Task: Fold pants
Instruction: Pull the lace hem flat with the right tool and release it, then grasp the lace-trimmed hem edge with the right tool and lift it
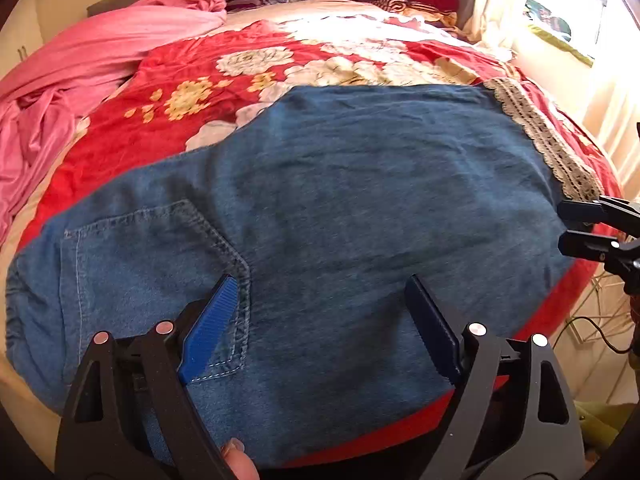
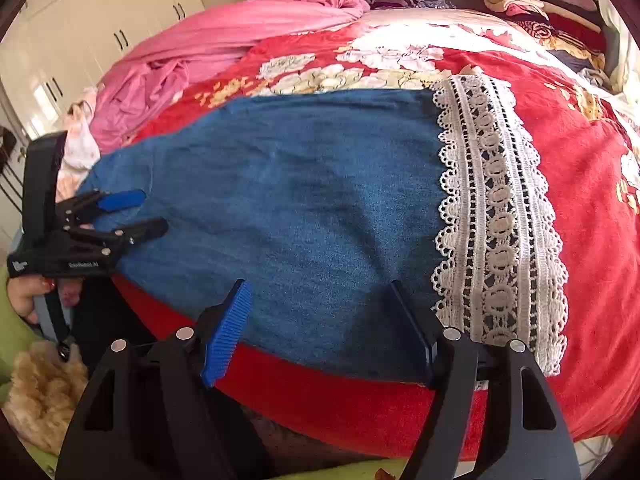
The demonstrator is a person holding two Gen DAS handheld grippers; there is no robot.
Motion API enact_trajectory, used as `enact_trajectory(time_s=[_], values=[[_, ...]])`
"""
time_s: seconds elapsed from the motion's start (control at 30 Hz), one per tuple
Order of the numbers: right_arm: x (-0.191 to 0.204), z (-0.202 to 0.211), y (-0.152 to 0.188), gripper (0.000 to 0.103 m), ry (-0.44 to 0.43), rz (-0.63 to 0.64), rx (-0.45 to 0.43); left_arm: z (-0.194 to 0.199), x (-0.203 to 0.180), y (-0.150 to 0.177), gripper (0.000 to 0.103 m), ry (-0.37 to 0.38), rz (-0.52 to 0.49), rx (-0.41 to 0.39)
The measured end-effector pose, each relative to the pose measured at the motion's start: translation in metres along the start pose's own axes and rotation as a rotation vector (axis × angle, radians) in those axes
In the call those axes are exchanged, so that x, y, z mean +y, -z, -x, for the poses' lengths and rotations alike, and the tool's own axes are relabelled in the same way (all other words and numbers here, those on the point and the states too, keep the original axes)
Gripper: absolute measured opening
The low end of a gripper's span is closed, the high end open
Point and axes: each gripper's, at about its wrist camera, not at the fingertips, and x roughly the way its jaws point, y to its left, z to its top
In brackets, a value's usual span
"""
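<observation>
**Pants laid flat, both claws released**

The pants [image 1: 340,200] are spread along the near edge of the bed [image 2: 580,200], folded leg on leg, with the lace hem [image 2: 496,216] toward the right end and the back pocket [image 1: 152,280] toward the left. The left gripper [image 1: 320,320] is held wide above the pocket end, nothing gripped. The right gripper [image 2: 320,328] is likewise held wide at the near edge beside the lace, empty. The denim overhangs the near edge slightly; a careless pinch there could catch only the top layer, and the fold would be skewed or dragged off the bed.
</observation>
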Motion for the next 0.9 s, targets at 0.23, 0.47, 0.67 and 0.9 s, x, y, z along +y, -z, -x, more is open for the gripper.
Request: enact_trajectory(time_s=[0.23, 0.47, 0.67, 0.9], values=[[-0.028, 0.06, 0.001, 0.079, 0.063, -0.085, -0.142, 0.039, -0.032, -0.058, 0.08, 0.083, -0.125, -0.101], [-0.051, 0.065, 0.01, 0.08, 0.102, -0.149, -0.15, 0.026, -0.082, -0.131, 0.084, 0.143, -0.285, -0.105], [-0.056, 0.058, 0.014, 0.08, 0.087, -0.169, -0.14, -0.015, -0.113, -0.158, 0.084, 0.211, -0.346, -0.066], [-0.07, 0.034, 0.016, 0.081, 0.071, -0.209, -0.106, -0.068, -0.128, -0.173, 0.084, 0.235, -0.39, -0.002]])
